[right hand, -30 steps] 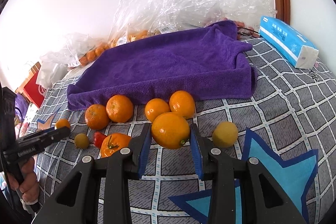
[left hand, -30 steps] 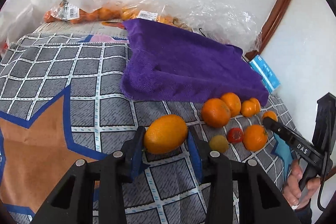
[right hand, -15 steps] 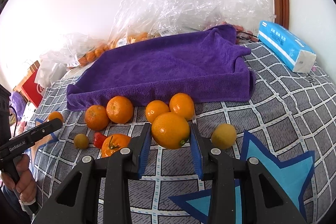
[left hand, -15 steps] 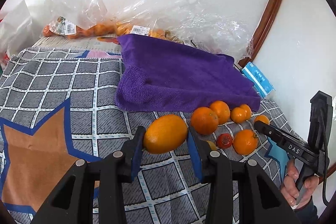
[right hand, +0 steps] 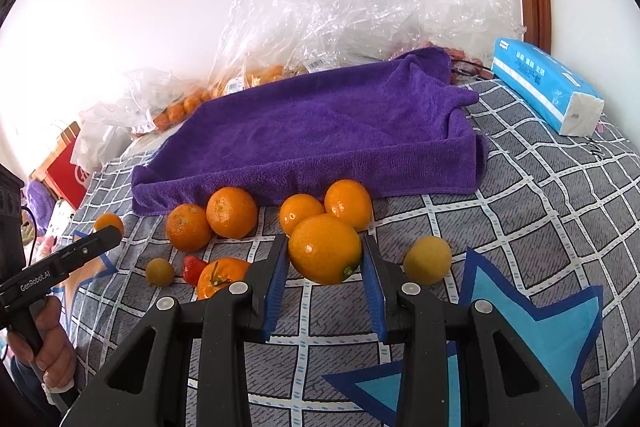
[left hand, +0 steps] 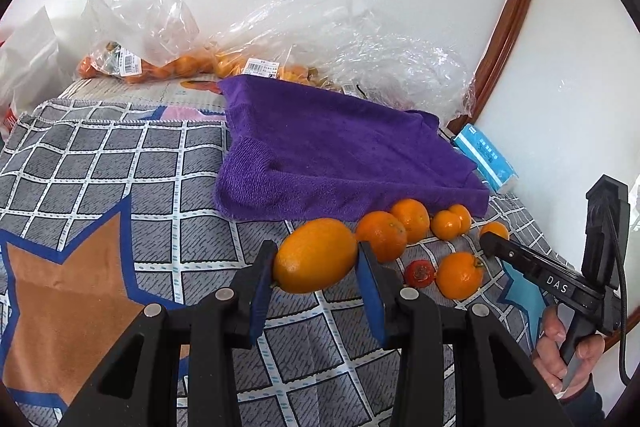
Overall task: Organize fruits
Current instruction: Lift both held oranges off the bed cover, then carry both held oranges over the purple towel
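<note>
My left gripper (left hand: 316, 257) is shut on a large oval orange (left hand: 315, 255) and holds it above the checked cloth, just in front of the purple towel (left hand: 344, 159). My right gripper (right hand: 325, 251) is shut on a round orange (right hand: 325, 249) above the cloth, near the towel's front edge (right hand: 304, 171). Several loose oranges (right hand: 231, 211) lie in a row before the towel, with a small red fruit (right hand: 193, 268), a small green fruit (right hand: 159, 271) and a yellow fruit (right hand: 427, 259). The right gripper also shows at the right of the left wrist view (left hand: 494, 241).
Clear plastic bags with oranges (left hand: 160, 67) lie against the wall behind the towel. A blue tissue pack (right hand: 548, 91) sits at the right of the towel. The grey checked cloth (left hand: 100, 163) covers the surface. A red box (right hand: 66, 171) stands at far left.
Both grippers have risen and pulled back a little with their oranges held; the towel and loose fruit appear lower and farther in both views.
</note>
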A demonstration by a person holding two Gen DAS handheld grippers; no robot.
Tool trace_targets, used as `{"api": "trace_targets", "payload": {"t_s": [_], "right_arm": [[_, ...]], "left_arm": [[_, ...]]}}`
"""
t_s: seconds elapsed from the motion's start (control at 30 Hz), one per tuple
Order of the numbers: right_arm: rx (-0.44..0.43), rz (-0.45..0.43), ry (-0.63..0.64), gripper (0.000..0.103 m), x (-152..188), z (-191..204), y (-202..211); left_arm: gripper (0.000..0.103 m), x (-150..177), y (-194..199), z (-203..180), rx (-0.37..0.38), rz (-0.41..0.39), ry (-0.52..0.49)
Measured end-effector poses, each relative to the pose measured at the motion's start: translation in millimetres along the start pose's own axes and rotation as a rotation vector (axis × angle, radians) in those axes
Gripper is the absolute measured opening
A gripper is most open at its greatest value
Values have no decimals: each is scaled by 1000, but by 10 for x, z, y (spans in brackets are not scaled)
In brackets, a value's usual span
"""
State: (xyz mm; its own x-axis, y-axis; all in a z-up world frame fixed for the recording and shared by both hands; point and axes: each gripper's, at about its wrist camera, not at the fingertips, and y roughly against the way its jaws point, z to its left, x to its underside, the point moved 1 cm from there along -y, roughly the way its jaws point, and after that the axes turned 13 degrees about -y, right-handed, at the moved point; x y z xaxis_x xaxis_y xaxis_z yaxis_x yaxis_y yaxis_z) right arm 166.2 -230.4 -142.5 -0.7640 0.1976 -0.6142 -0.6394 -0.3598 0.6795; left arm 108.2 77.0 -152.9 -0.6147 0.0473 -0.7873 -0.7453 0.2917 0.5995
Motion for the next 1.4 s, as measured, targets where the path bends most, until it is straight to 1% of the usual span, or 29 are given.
{"api": "trace_targets", "payload": {"t_s": [0.13,0.23,0.37,0.53,0.6,0.67,0.73,0.83,0.93,1.07,1.2,1.33,1.4], "right_arm": [[9,-19,-26,36,-8,-32,38],[7,-33,-34,36,-12,-43,65],[6,-25,-29,36,-19,-31,44],[14,-23,-25,36,-15,-20,39],[17,-30,-33,36,-12,-30,58],[39,-23,-48,36,-7,-48,57],[44,-18,-68,36,7,-70,81],[55,-27,-106,36,40,-100,155],[53,-30,-152,36,60,-99,236],[82,-61,-163,36,99,-5,376],[102,-69,-183,36,106,116,479],[124,-89,-177,36,91,243,581],[121,-98,-180,36,83,293,637]], "left_arm": [[38,-3,20,-8,-6,-11,-3],[38,-1,11,20,-11,-6,12],[38,0,14,59,-28,-10,32],[38,1,43,51,-64,-15,25],[38,5,65,38,-66,-22,20],[38,3,79,35,-63,-24,21],[38,5,62,22,-73,-5,15],[38,11,51,3,-116,31,-1],[38,11,120,5,-95,32,-2],[38,1,208,13,-72,32,6],[38,-7,262,-17,-55,30,-9],[38,-20,257,-3,-2,63,15],[38,-21,283,-17,12,62,9]]}}
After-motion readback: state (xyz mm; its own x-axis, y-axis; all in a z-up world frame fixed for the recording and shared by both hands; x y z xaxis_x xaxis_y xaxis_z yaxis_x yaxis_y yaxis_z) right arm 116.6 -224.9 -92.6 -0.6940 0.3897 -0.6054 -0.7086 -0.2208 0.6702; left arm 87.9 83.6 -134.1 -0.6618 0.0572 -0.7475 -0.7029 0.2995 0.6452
